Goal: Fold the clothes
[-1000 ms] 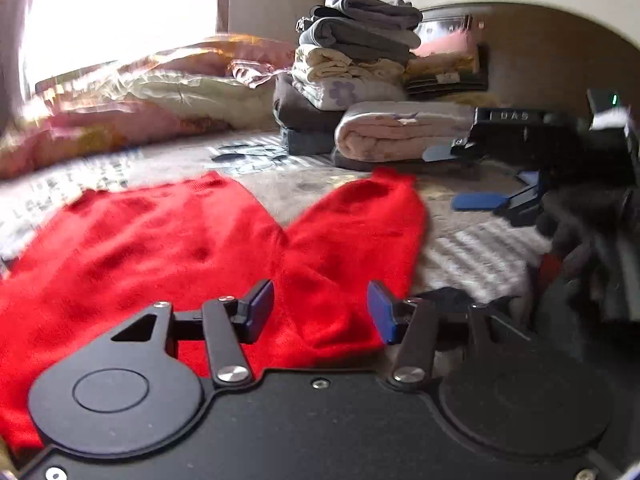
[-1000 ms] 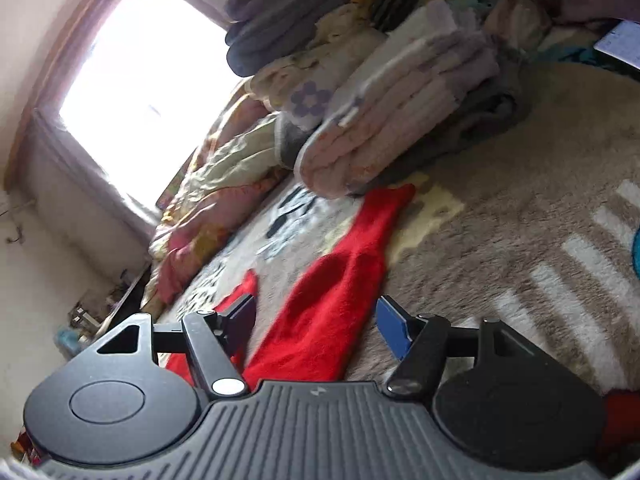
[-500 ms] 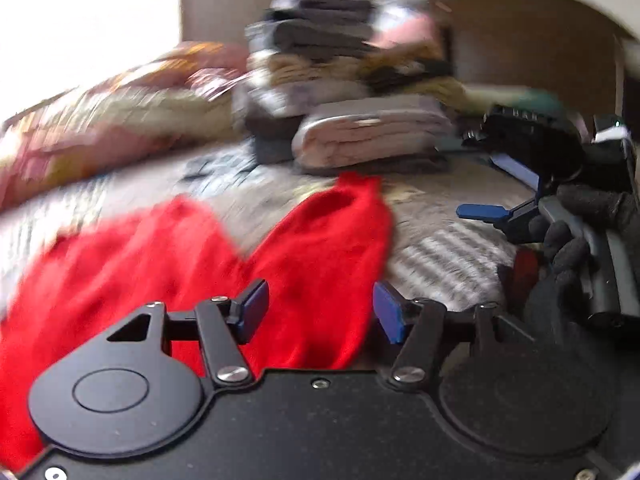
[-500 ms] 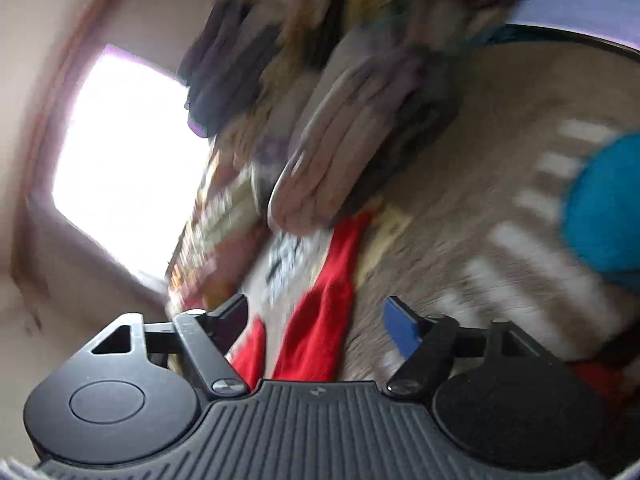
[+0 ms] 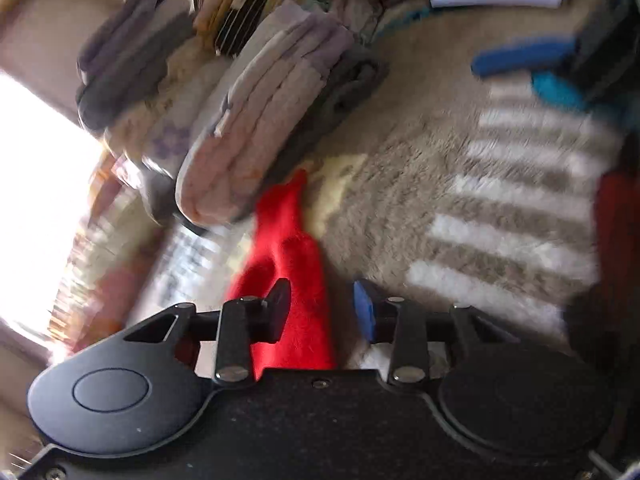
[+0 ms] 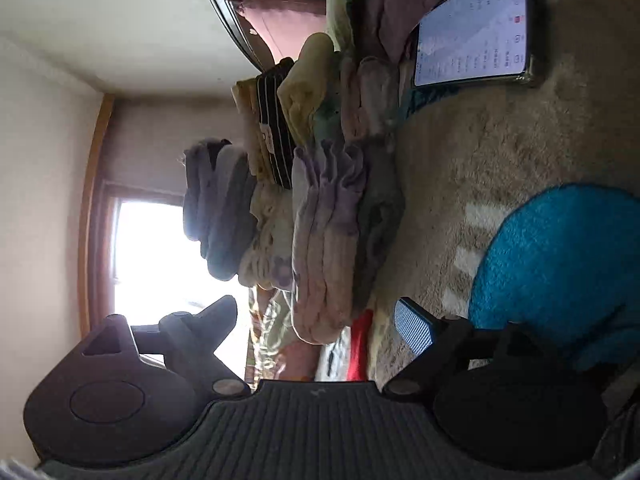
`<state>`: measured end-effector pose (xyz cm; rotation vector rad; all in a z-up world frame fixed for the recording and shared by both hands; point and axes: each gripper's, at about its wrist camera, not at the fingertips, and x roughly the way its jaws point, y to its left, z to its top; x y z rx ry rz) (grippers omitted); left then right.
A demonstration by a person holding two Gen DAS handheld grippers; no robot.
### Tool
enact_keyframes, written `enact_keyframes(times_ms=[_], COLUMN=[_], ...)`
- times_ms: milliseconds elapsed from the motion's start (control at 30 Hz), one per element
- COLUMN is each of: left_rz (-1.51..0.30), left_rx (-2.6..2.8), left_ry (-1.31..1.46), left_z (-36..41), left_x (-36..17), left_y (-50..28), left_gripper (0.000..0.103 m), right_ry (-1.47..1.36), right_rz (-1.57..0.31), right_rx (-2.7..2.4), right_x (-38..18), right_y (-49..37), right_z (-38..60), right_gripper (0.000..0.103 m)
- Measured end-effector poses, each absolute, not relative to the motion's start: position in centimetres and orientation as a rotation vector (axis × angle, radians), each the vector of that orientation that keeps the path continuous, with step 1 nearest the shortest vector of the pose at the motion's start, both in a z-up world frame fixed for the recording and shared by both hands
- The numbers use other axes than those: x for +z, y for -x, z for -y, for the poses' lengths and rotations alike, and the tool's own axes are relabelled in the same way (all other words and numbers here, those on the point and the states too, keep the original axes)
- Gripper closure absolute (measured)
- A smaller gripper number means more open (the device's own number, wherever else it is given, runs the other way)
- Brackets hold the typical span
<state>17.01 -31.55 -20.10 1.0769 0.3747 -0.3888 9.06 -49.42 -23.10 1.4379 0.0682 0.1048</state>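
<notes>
A red garment [image 5: 288, 256] lies flat on the bed. In the left wrist view only one of its long ends shows, running up from between the fingers. My left gripper [image 5: 322, 312] is open and empty just above it. My right gripper [image 6: 316, 320] is open and empty, turned on its side; a thin strip of the red garment [image 6: 359, 344] shows between its fingers. A blue fuzzy garment [image 6: 560, 272] lies on the blanket by its right finger. The right gripper's blue fingers [image 5: 524, 58] show at the top right of the left wrist view.
A stack of folded clothes and towels [image 5: 256, 120] [image 6: 328, 232] stands at the head of the bed. A phone [image 6: 472, 28] with a lit screen lies on the beige striped blanket [image 5: 500, 208]. A bright window [image 6: 160, 256] is behind.
Both grippers have swung right and rolled sideways. The red garment's wide body has left the left wrist view. The blue garment and the phone have come into the right wrist view.
</notes>
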Motion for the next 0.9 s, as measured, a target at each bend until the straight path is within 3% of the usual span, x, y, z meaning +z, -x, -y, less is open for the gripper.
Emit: enact_keyframes(times_ms=[533, 700, 900], left_rz=[-0.383, -0.429, -0.449], left_rx=[-0.237, -0.267, -0.356], left_ry=[-1.185, -1.086, -0.664], left_z=[35.4, 34.1, 27.6], left_x=[-20.9, -19.1, -11.9], left_y=[-23.3, -24.6, -25.4], left_gripper=[0.07, 0.094, 0.096], right_ry=[-1.41, -1.363, -1.28], right_rz=[-0.05, -0.068, -0.117], right_rx=[0.098, 0.099, 0.152], right_x=[-23.1, -22.6, -21.5], right_y=[-8.6, -8.8, -9.8], right_z=[51.2, 50.7, 49.1], right_gripper=[0.016, 0.016, 0.016])
